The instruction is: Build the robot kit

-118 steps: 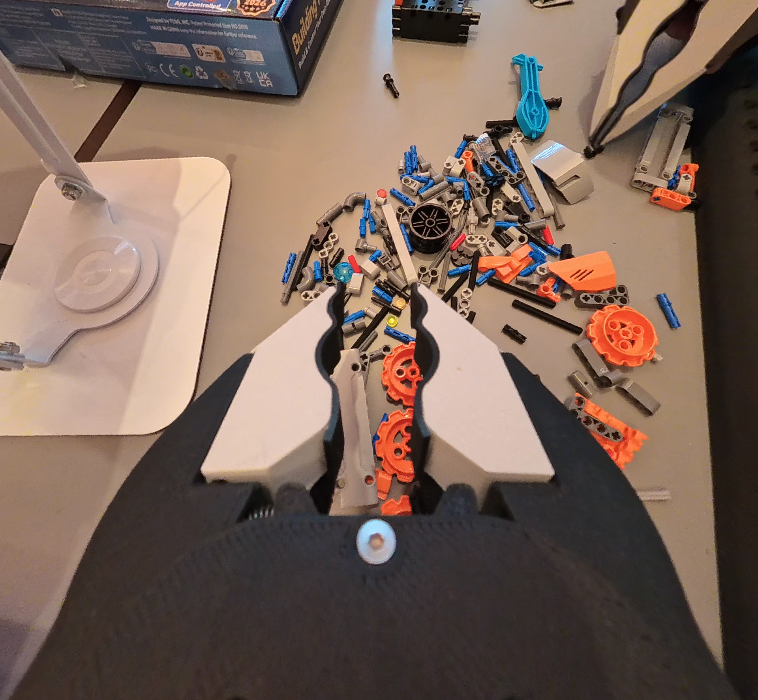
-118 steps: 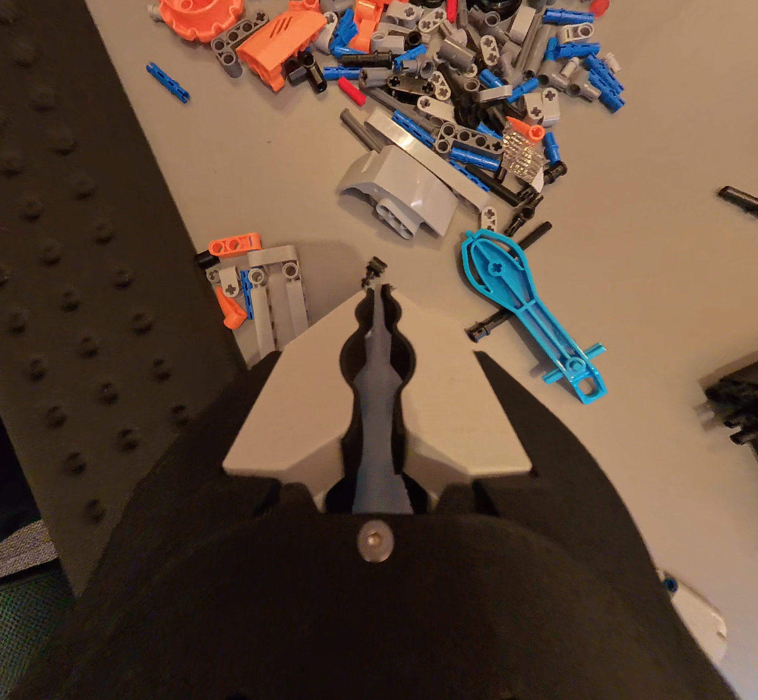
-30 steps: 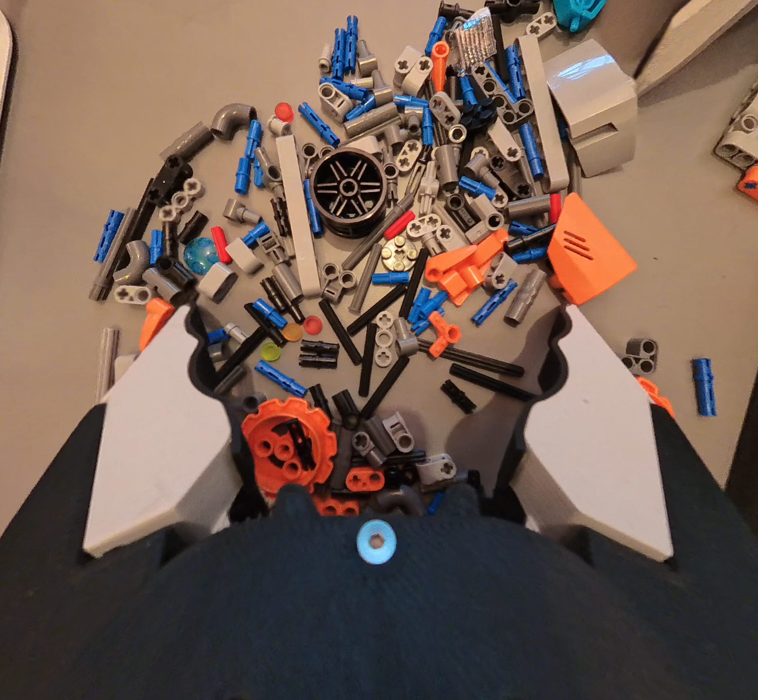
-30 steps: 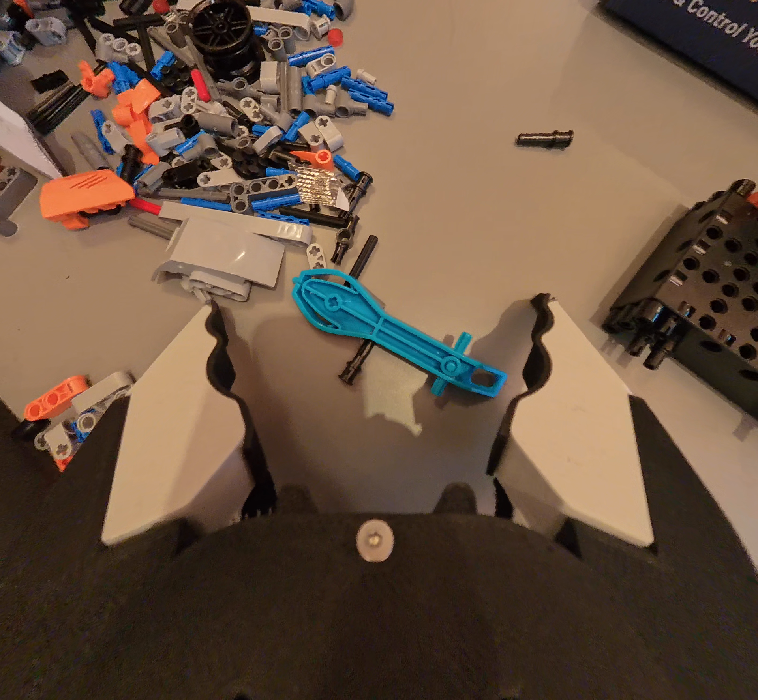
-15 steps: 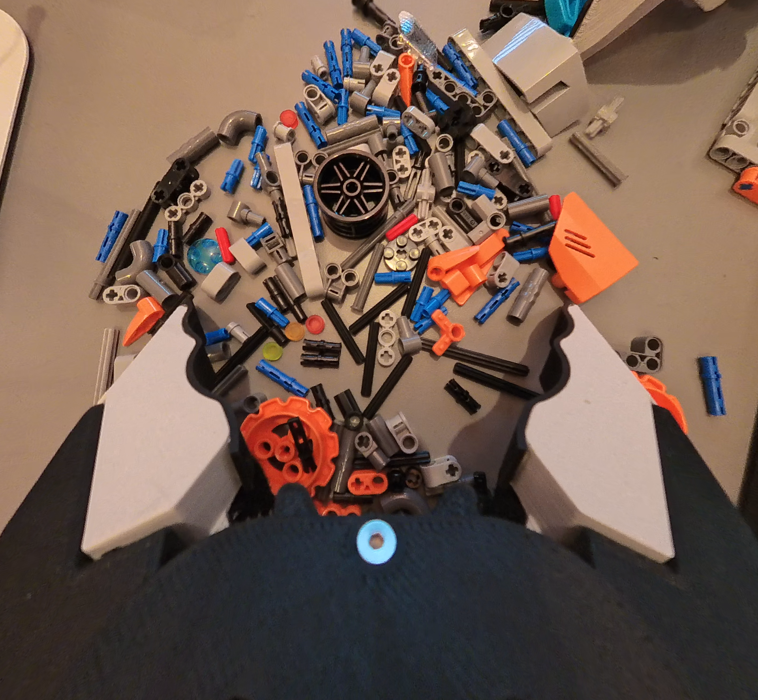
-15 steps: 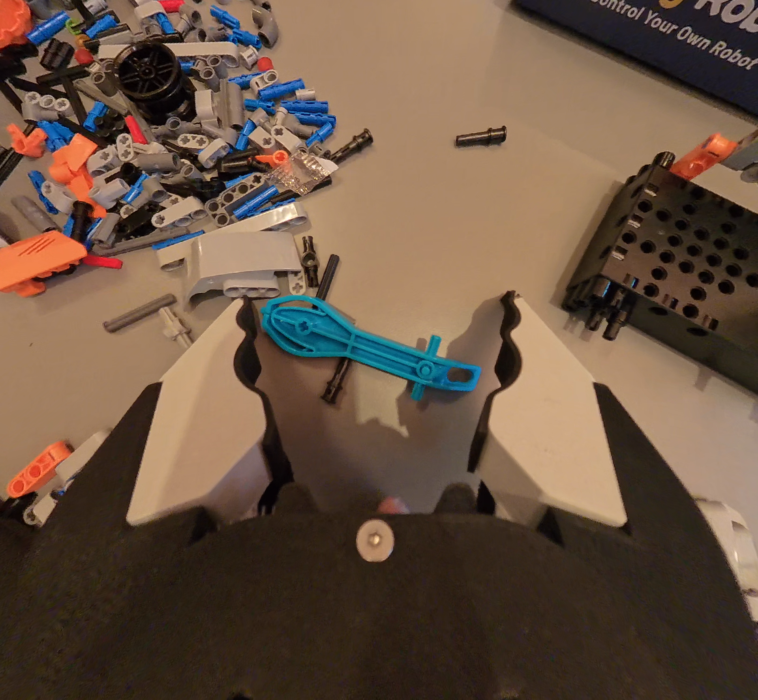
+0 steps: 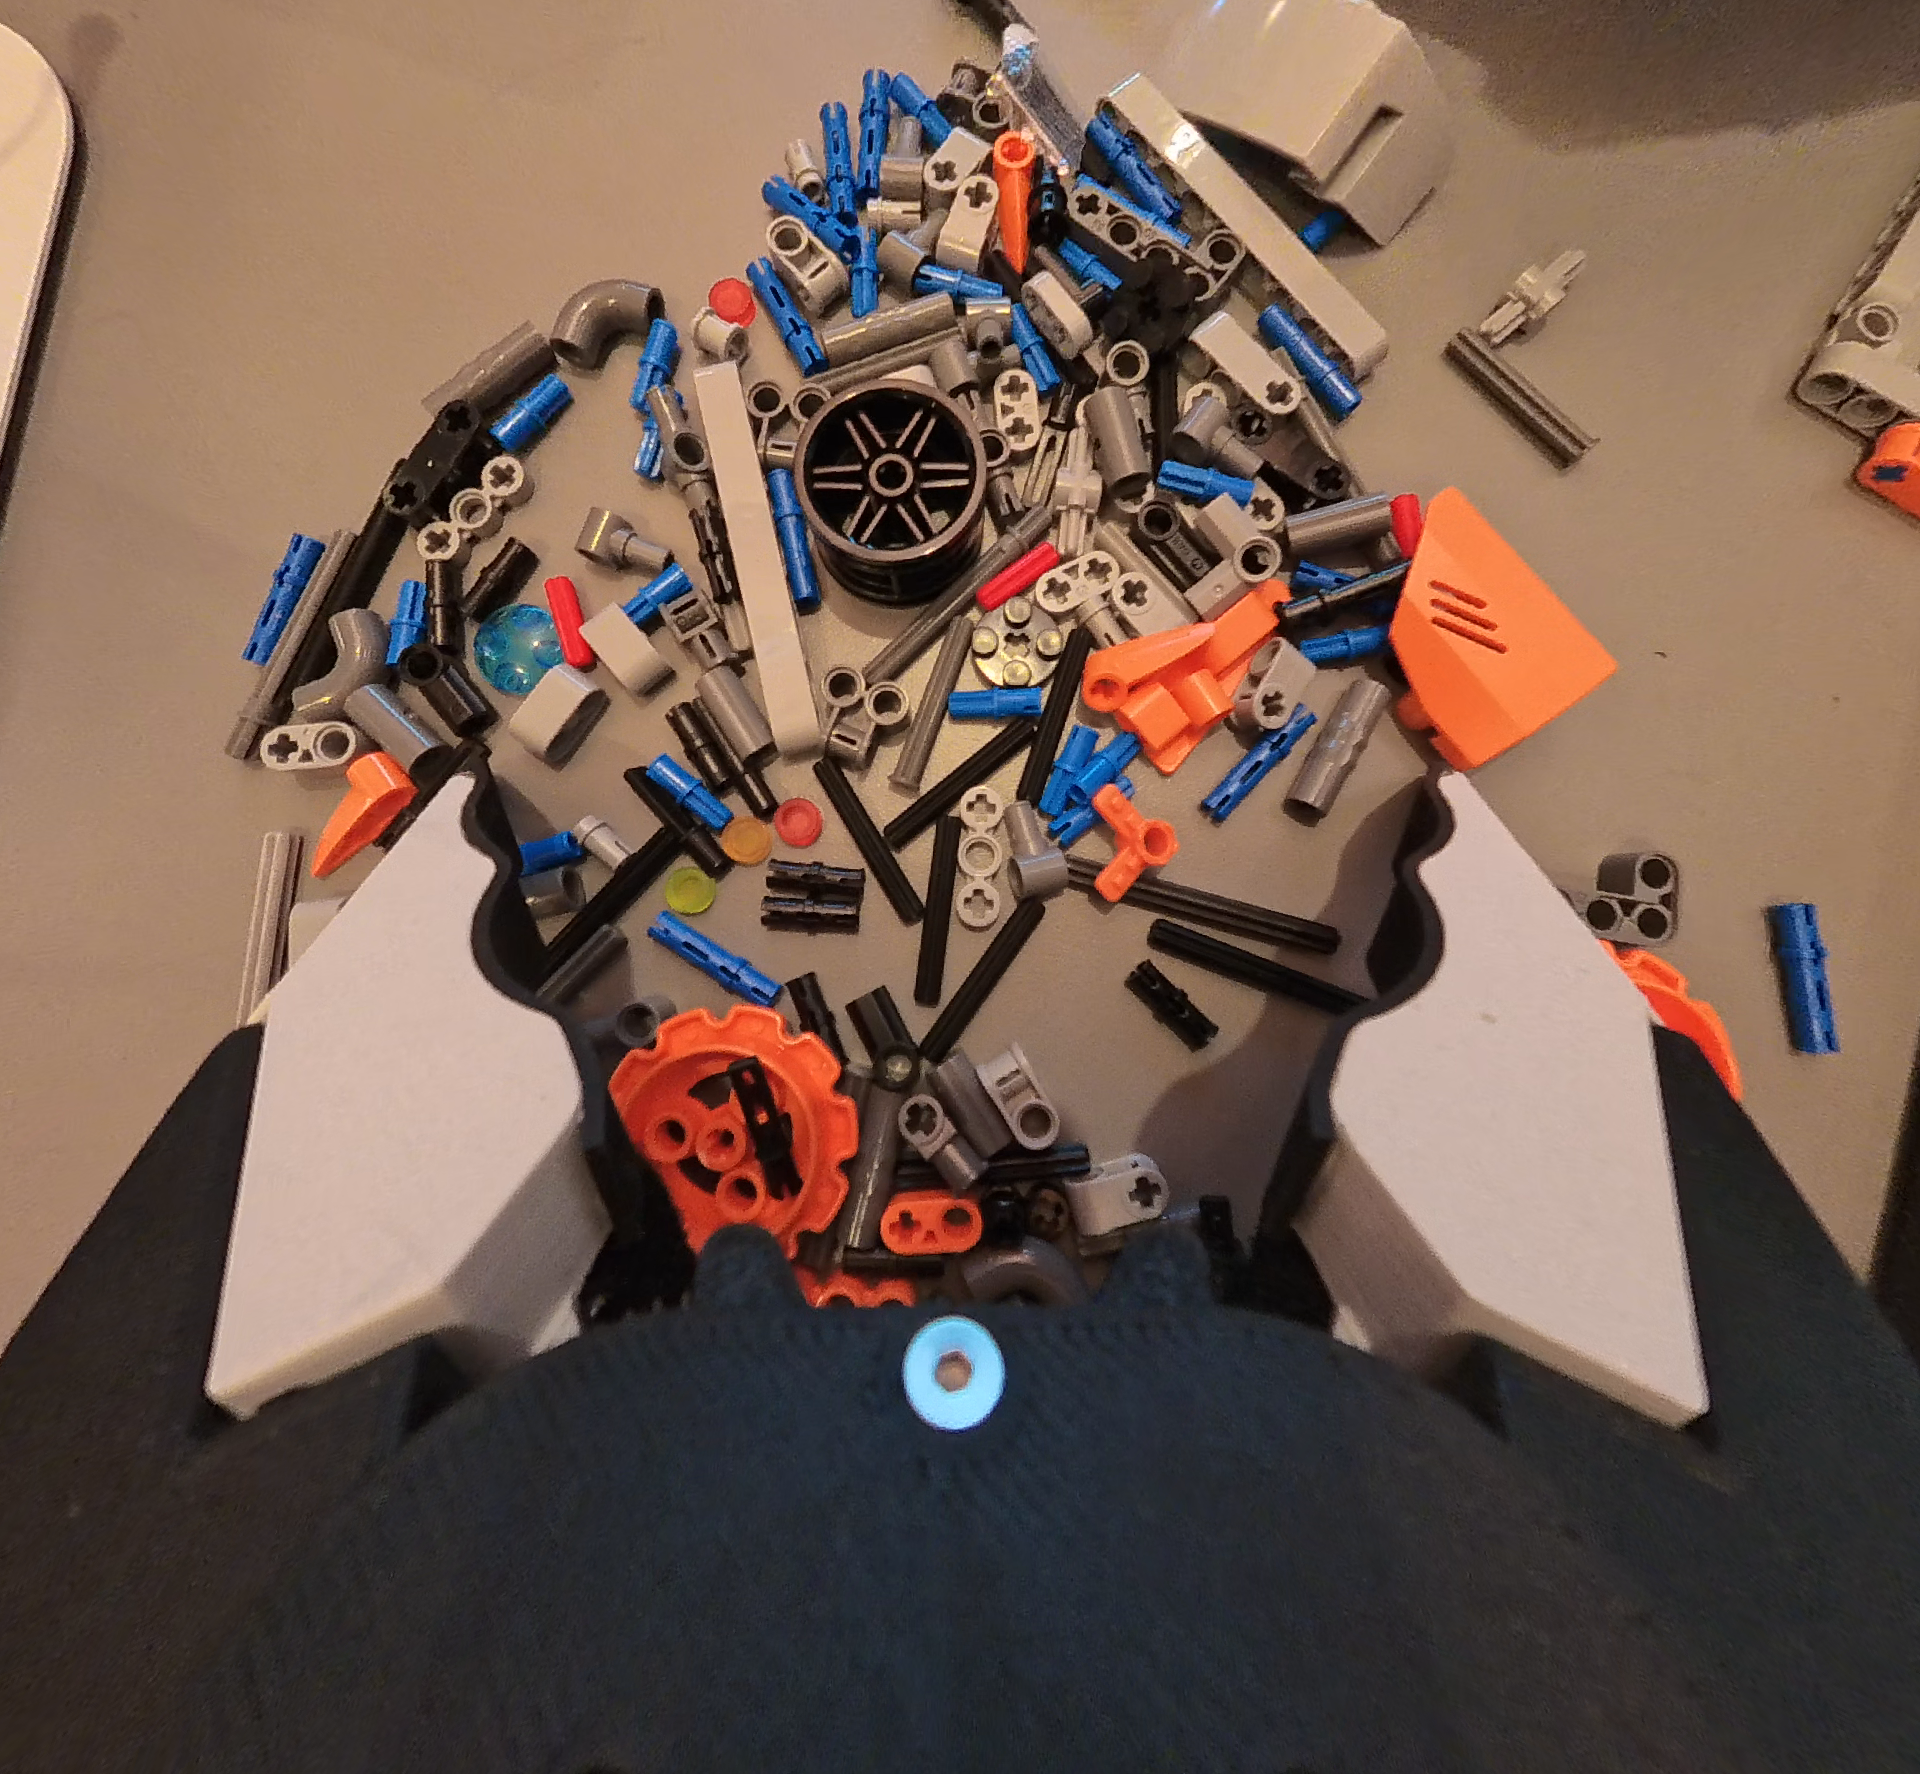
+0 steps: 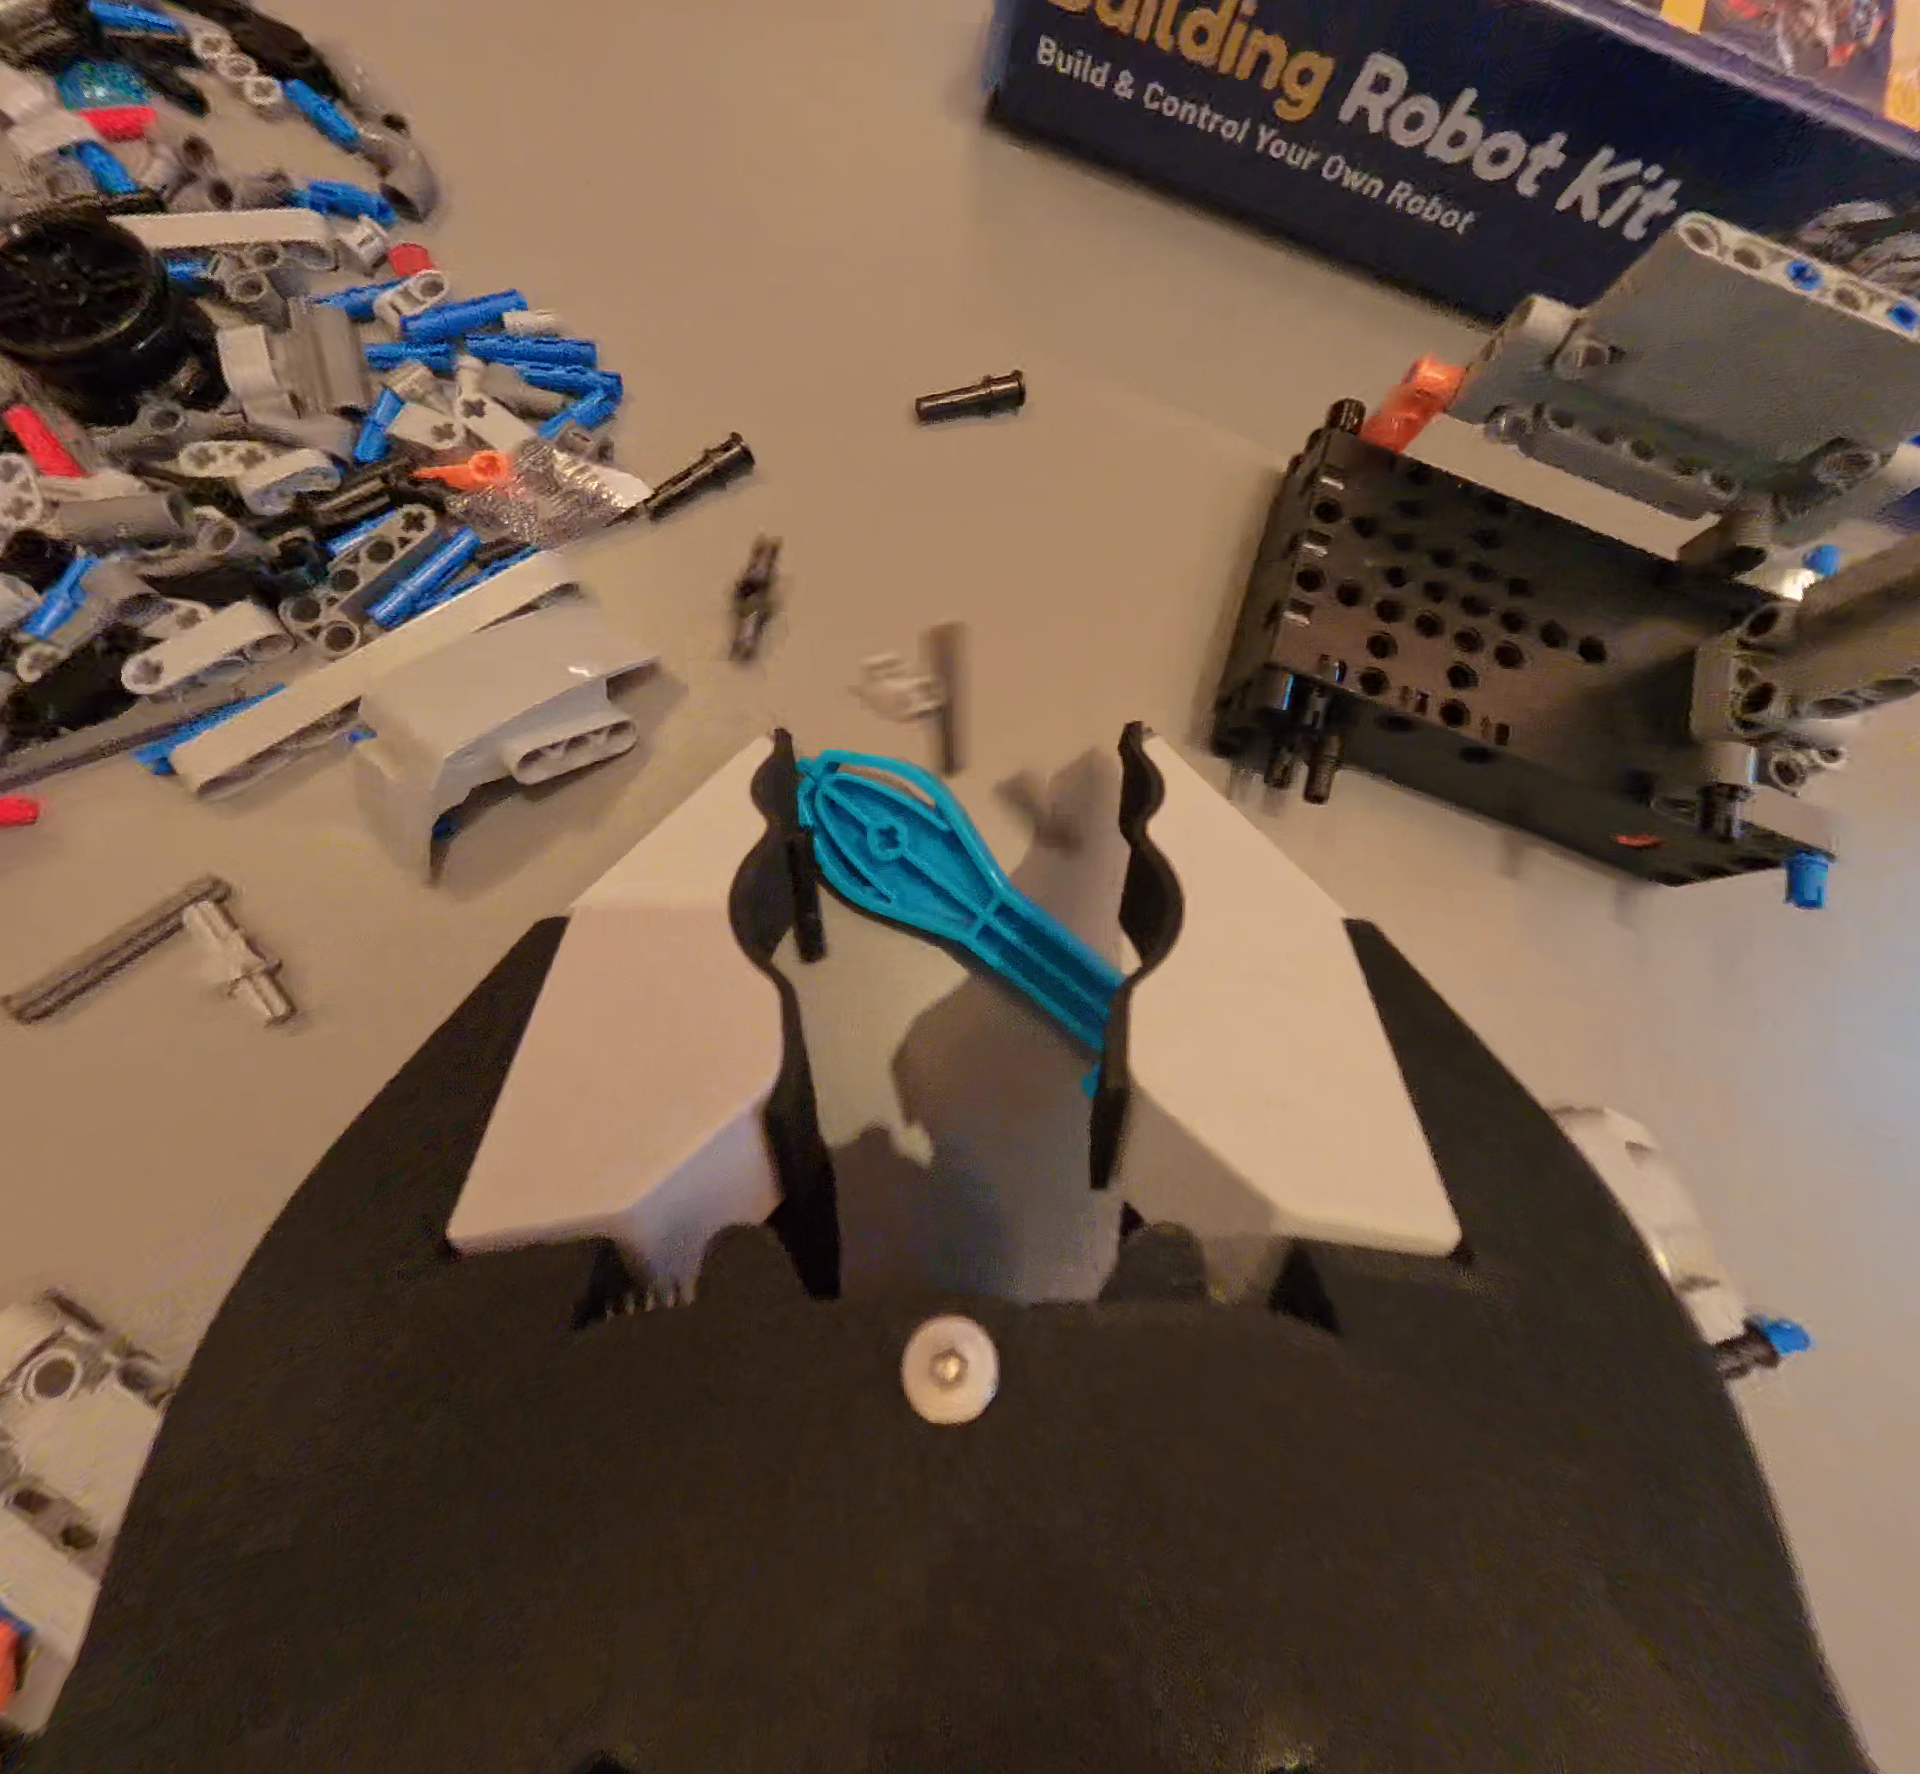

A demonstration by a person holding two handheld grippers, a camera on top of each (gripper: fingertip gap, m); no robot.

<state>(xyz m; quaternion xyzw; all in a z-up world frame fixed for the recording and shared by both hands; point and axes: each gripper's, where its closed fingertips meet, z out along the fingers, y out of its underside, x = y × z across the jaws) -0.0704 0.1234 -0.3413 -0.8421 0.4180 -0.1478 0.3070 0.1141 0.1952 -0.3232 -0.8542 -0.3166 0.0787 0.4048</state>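
The turquoise paddle-shaped piece (image 8: 940,877) is lying slantwise between the right hand-held gripper (image 8: 951,758) fingers, which are sitting partway closed around it; can't tell if they're actually pinching it. A black perforated block assembly (image 8: 1486,623) is sitting just off to one side, with a dark blue box (image 8: 1351,93) beyond it. The left hand-held gripper (image 7: 951,794) is hanging spread wide over the loose parts pile (image 7: 935,498) on the grey worktop (image 7: 312,166), with an orange gear (image 7: 727,1127) lying between its fingers.
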